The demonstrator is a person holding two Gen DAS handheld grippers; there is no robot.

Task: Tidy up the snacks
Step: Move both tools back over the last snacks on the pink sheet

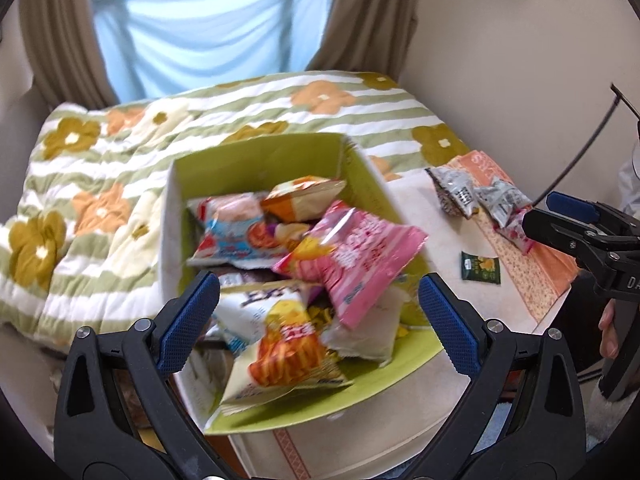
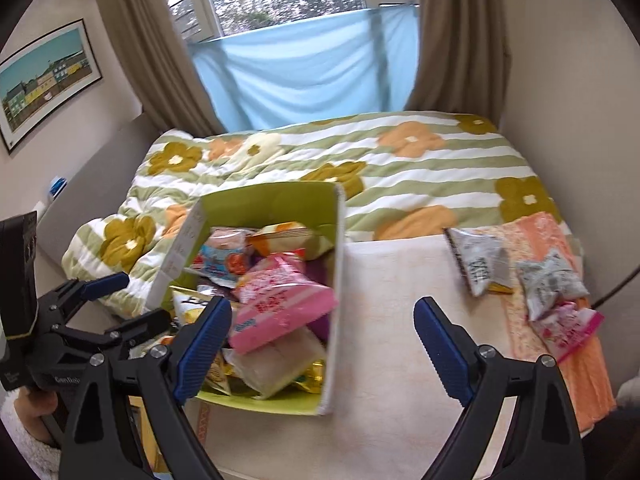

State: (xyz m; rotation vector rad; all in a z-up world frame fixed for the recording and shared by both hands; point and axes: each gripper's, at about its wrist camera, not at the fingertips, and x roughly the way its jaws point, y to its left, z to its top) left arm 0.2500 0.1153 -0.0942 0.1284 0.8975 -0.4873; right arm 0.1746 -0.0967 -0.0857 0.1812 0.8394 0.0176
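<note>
Blue-padded fingers of the left hand-held gripper (image 1: 318, 320) fill the bottom of the left wrist view, spread wide with nothing between the pads; it is released. Just beyond them sits a green box (image 1: 256, 156) at the left edge of the table (image 1: 440, 232), open at the top and heaped with snack bags. A pink bag (image 1: 352, 256) lies on top toward the right wall, a yellow-and-orange bag (image 1: 284, 344) nearest the camera, a blue-and-red bag (image 1: 232, 232) at the left and an orange bag (image 1: 304, 192) at the back. To the right, on an orange cloth (image 1: 548, 276) on the table, lie two grey bags (image 1: 456, 192) with a small pink bag (image 1: 516, 232) beside them; a small dark green packet (image 1: 480, 266) lies alone on the bare tabletop. The right hand-held gripper (image 1: 560, 216) reaches in from the right edge, near the small pink bag. Behind the table is a bed with a flowered quilt (image 1: 100, 184).

From the right wrist view, the right hand-held gripper (image 2: 322, 340) is likewise spread wide and empty, its left finger over the box's near corner and its right finger over bare table (image 2: 392, 304). The box (image 2: 272, 200) stands to the left with the pink bag (image 2: 280, 304) on top of the pile. The grey bags (image 2: 480, 264) and small pink bag (image 2: 568, 328) lie on the cloth (image 2: 580, 372) at the right, well apart from the box. The left hand-held gripper (image 2: 116, 300) shows at the lower left, beside the box, with a hand (image 2: 32, 404) under it. The quilt (image 2: 400, 172) and a window with blue fabric (image 2: 304, 68) lie beyond.
</note>
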